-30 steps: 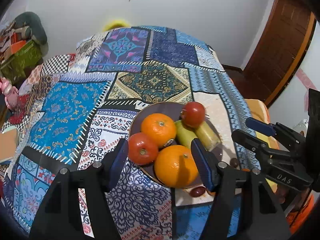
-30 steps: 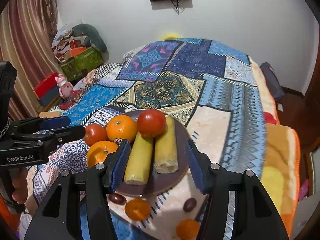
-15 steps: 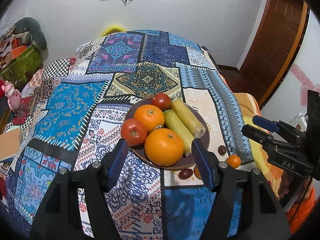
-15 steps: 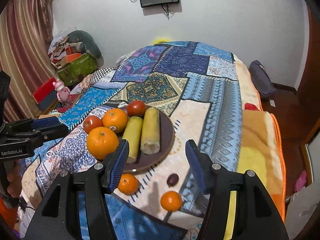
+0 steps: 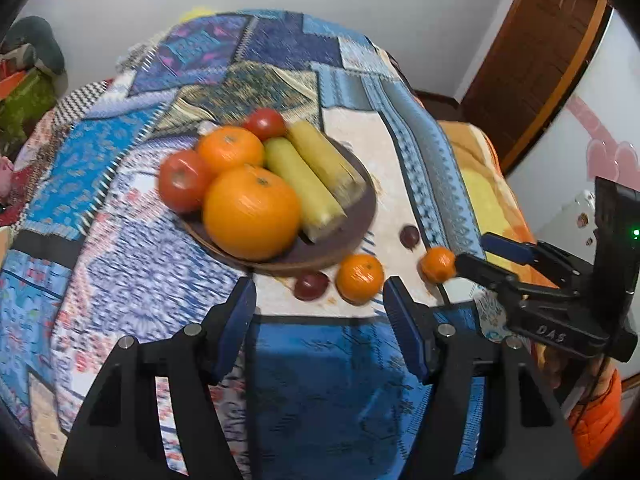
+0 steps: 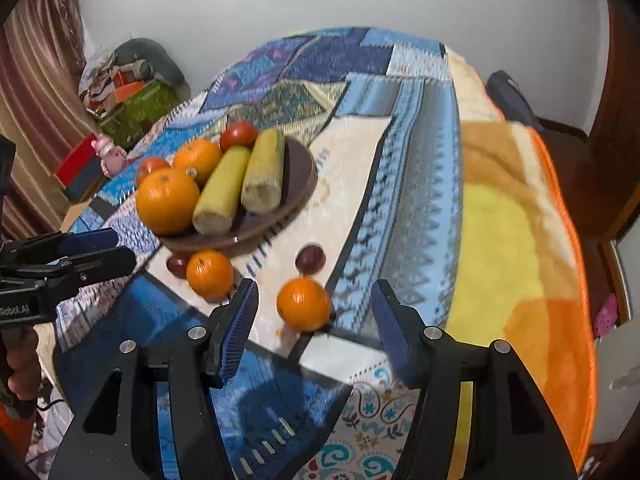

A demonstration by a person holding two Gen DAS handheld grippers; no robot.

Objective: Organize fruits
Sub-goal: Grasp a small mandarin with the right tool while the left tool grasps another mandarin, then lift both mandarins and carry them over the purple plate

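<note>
On the patchwork bedspread (image 6: pixel 400 160), just near of the brown plate (image 6: pixel 298 176), two small oranges lay loose. The right gripper (image 6: pixel 314 316), released and empty, framed the right orange (image 6: pixel 303 308); the left gripper (image 5: pixel 320 312), likewise released, faced the other orange (image 5: pixel 359 278). Best to centre each fruit before clenching gently, since round skins roll.

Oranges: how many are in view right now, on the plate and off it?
4. Two on the plate: big front orange, back orange. Two on the blanket: left small orange, right small orange. None seem hidden.
</note>
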